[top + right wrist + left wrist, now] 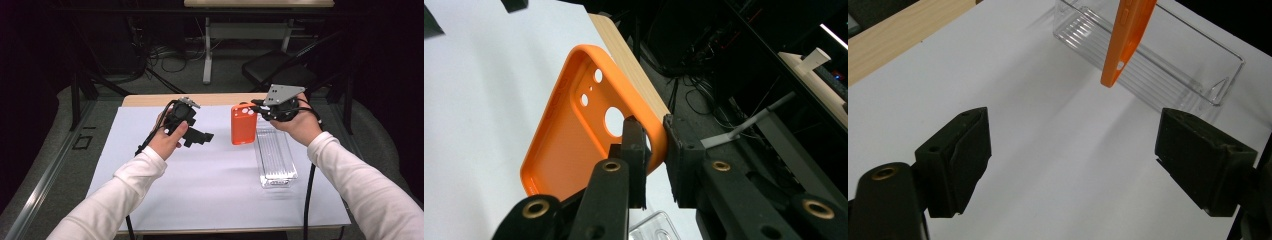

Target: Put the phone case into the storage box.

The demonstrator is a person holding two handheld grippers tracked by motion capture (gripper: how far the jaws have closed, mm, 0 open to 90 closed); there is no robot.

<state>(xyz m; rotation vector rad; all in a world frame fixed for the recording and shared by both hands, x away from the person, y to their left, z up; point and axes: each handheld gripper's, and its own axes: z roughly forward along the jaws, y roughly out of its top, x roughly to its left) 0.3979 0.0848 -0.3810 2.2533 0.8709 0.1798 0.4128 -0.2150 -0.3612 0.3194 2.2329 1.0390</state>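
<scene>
Orange phone case [569,135] is being pinched along one edge by the right gripper [655,145], jaws nearly closed on the case wall near the camera cut-outs. In the high view the right gripper [260,111] is holding the case [243,124] upright above the table [200,190], just beside the far end of the clear plastic tray [276,165]. Left gripper [1073,155] is standing wide, nothing between its jaws; in the high view it [200,136] is hovering apart from the case, jaws pointing toward it. From the left gripper view the case [1125,40] is hanging edge-on in front of the tray [1198,65], clear of the white table cover [1048,150]. Judgement: the step in hand looks like a one-handed carry, the case being presented over or beside the tray. Next move probably calls for lowering the case into the tray, tilting it flat so the long side is lining up with the tray's length, then easing the right jaws apart; the edge grip is thin, so slipping or swinging is a risk.
</scene>
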